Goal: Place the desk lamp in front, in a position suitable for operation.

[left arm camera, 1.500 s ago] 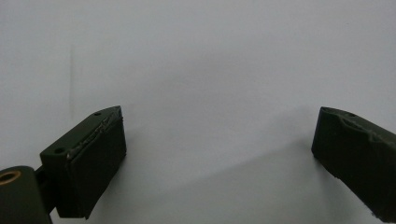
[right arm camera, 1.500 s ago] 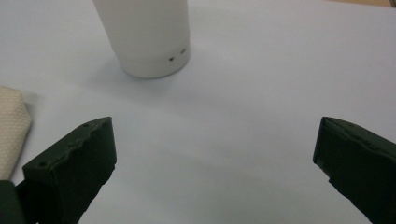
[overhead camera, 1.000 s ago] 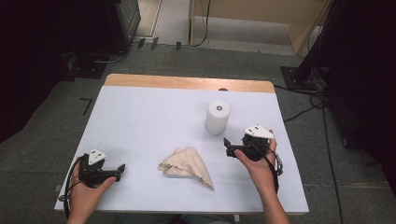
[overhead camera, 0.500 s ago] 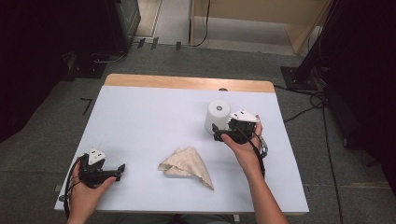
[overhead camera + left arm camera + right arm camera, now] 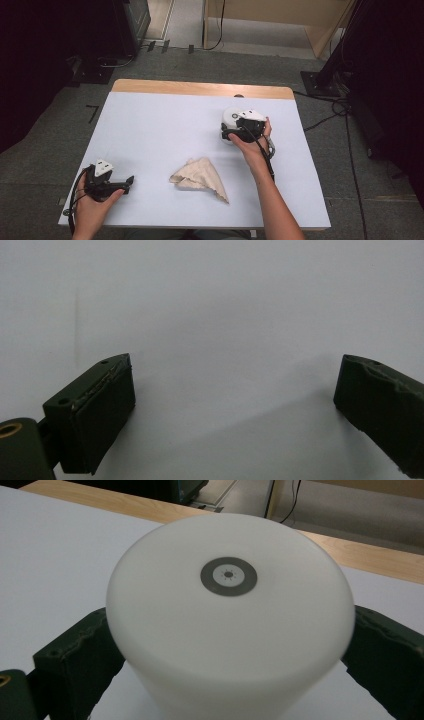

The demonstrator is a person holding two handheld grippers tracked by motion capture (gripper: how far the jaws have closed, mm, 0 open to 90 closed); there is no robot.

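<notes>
Grey carpet and trailing cables ring the white-topped table (image 5: 150, 130), whose far edge shows bare wood. Toward the back right of it stands a white cylinder (image 5: 227, 630), upright, with a small grey ring mark on its flat top. The right gripper (image 5: 231, 134) has its jaws set either side of the cylinder's body, one at each flank in the right gripper view; they look close against it, though I cannot tell whether they are pressing yet. To take it well, I would say the jaws should close evenly on the widest part, level, so the thing does not tip or slide out when lifted. Nearer the person, about mid-table, lies a crumpled beige cloth (image 5: 200, 177), well apart from the cylinder. The left gripper (image 5: 127, 182) rests at the near left corner, jaws spread wide over bare tabletop, holding nothing.
</notes>
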